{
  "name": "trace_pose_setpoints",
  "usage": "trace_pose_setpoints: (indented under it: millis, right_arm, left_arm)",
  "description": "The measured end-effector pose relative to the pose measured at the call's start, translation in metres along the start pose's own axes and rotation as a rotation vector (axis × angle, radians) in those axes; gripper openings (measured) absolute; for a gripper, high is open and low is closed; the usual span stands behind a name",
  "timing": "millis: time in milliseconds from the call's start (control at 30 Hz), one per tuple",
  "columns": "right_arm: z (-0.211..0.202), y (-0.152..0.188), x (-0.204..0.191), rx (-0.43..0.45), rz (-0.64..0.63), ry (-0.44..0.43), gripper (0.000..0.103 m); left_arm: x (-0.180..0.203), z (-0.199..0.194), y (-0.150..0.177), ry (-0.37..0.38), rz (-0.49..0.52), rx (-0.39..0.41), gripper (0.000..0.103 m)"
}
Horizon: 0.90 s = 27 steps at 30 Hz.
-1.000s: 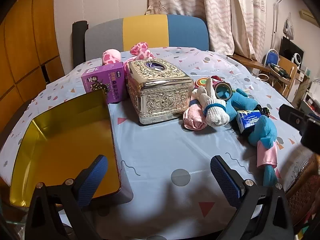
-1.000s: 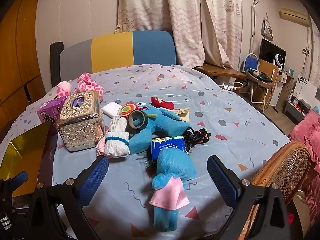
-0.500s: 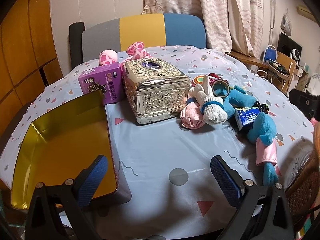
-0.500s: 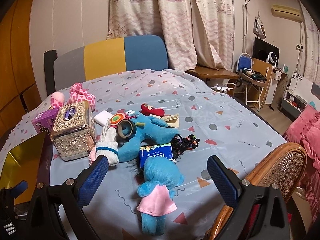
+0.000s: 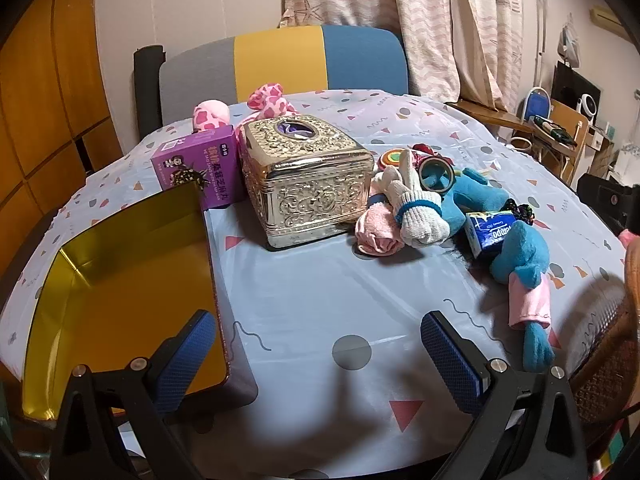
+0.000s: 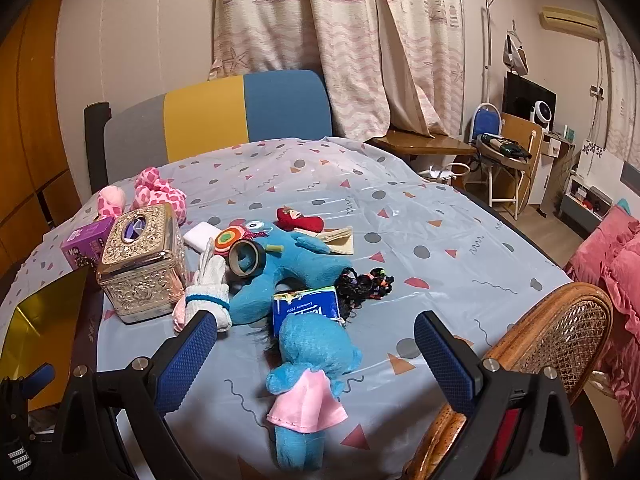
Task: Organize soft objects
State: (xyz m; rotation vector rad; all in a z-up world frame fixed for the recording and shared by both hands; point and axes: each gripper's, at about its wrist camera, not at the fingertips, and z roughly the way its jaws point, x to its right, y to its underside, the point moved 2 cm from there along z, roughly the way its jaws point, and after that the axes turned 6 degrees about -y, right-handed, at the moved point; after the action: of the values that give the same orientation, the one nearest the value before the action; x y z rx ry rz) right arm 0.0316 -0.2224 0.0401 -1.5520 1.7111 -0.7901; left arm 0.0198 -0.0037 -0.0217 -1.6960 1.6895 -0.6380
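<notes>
Backing off together — right gripper (image 6: 314, 350) and left gripper (image 5: 316, 346) both gape empty; blue plush doll (image 6: 310, 376) ahead, ungrasped.

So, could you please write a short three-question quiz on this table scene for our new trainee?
1. True or false: the right tool is shut on the blue plush doll in the pink dress.
2. Which thing touches the silver tissue box on its left? A) purple box B) tape roll C) blue tissue pack
3. Fill in: the gold tin tray holds ____.

Key: 1 false, both tools open, left tool too; 2 A; 3 nothing.
</notes>
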Motion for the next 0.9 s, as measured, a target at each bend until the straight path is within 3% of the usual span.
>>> trace_pose_setpoints:
  millis: [900]
  right_arm:
    - [0.004, -0.007, 0.035, -0.004, 0.074, 0.046, 0.101]
  left_arm:
    - [0.030, 0.008, -0.007, 0.064, 0.085, -0.023, 0.103]
